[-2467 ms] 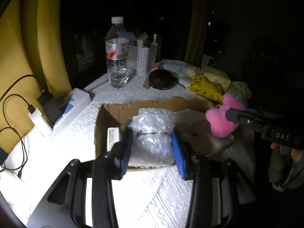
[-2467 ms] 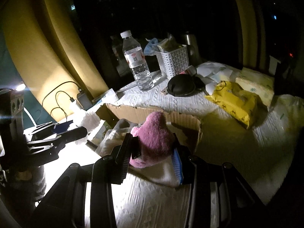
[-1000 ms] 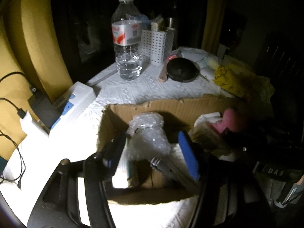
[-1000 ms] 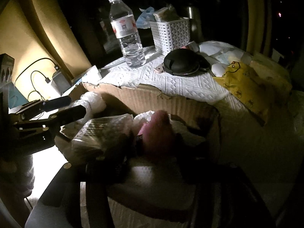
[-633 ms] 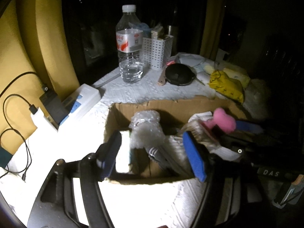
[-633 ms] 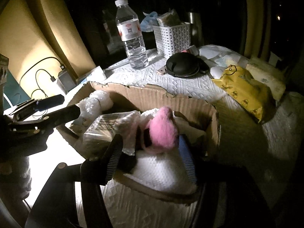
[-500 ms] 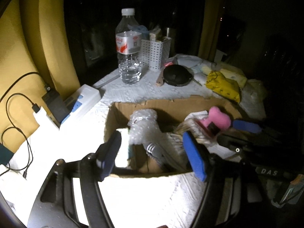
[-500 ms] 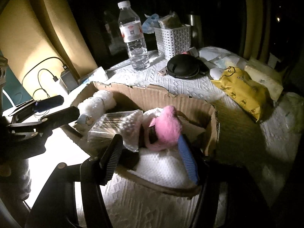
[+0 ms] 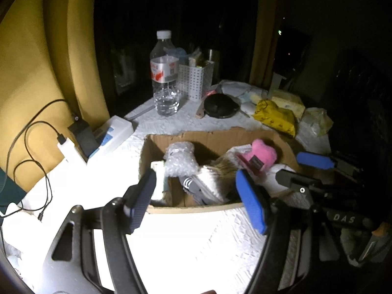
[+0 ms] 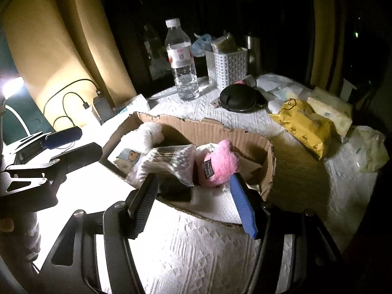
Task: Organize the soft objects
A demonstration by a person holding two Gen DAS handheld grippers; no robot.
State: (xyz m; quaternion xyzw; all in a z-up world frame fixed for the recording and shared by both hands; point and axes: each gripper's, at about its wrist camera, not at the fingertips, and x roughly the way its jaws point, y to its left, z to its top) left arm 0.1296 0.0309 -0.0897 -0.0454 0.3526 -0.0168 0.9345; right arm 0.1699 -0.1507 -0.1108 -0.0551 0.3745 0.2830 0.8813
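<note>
in the left wrist view, the left hand-held gripper point(image 9: 196, 196) now stands wide and empty just in front of the cardboard box point(image 9: 191, 207), having let go of the bubble wrap bundle point(image 9: 181, 158), which lies inside the box at its left end. in the right wrist view, the right hand-held gripper point(image 10: 193, 202) is likewise wide and pulled back from the box, the pink plush toy point(image 10: 221, 163) dropped inside near its right wall, so both soft things look stowed.

Soft things packed in the torn cardboard box point(image 9: 210, 139)

A pink plush toy point(image 10: 221, 163) with a dark tag lies on top at the right; a bubble wrap bundle point(image 9: 180, 158) stands at the left, a clear-wrapped packet point(image 10: 169, 160) between them.
</note>
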